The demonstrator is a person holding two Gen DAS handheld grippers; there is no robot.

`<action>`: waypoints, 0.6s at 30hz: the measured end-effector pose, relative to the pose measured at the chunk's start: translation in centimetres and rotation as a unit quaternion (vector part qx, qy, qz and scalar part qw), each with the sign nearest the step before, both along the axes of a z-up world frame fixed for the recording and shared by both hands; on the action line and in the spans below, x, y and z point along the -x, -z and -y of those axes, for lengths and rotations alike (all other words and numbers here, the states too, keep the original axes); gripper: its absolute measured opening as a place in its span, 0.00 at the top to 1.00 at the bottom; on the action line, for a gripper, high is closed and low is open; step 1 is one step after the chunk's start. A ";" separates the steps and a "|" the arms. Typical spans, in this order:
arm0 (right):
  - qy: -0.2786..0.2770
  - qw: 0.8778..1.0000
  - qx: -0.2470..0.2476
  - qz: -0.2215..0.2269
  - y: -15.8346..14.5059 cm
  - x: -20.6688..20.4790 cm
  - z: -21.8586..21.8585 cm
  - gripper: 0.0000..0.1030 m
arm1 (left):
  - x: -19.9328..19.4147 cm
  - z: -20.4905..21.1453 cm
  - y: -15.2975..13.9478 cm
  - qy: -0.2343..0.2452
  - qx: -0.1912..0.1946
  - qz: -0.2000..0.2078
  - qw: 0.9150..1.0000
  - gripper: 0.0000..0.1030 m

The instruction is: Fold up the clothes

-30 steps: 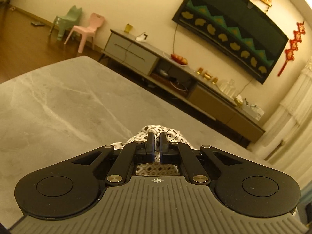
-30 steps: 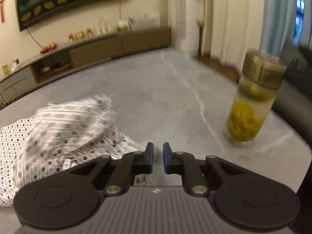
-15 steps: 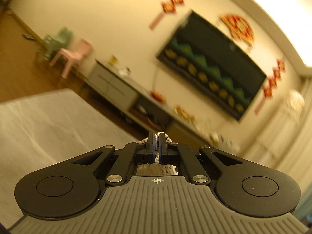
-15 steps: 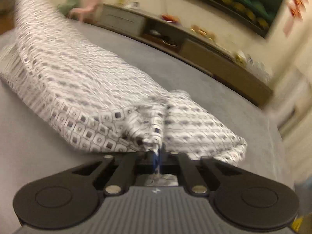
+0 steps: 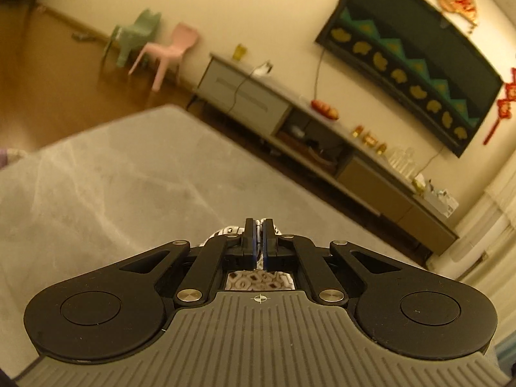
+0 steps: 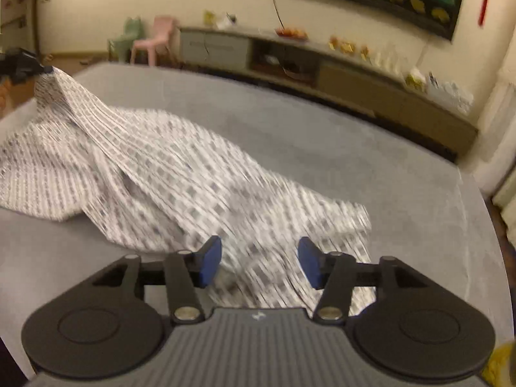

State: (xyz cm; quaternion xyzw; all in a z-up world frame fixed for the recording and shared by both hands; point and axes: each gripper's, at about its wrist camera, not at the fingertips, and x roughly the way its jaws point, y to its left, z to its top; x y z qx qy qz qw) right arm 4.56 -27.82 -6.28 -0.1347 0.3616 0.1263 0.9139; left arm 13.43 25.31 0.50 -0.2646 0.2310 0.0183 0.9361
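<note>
1. Left gripper point(image 5: 259, 229): black fingers pressed together on a fold of patterned garment point(image 5: 260, 281), above the grey marble table point(image 5: 96, 187).
2. Garment: white with dark squares, seen beneath and just past the fingertips.
3. TV cabinet point(image 5: 322, 148): low, beyond the table's far edge.
4. Television point(image 5: 409, 61): wall-mounted above the cabinet.
5. Pink chair point(image 5: 167, 53) and green chair point(image 5: 135, 37): side by side, left of the cabinet.

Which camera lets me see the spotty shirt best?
The right wrist view: the shirt sprawls across the grey table, blurred. The left wrist view shows only scraps of it behind and below the left tongs.
</note>
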 end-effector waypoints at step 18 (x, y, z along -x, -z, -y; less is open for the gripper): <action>-0.040 0.999 -0.008 -0.016 -9.0 -12.8 2.1 0.90 | -12.2 0.5 -8.2 -0.017 -0.071 0.011 0.997 1.00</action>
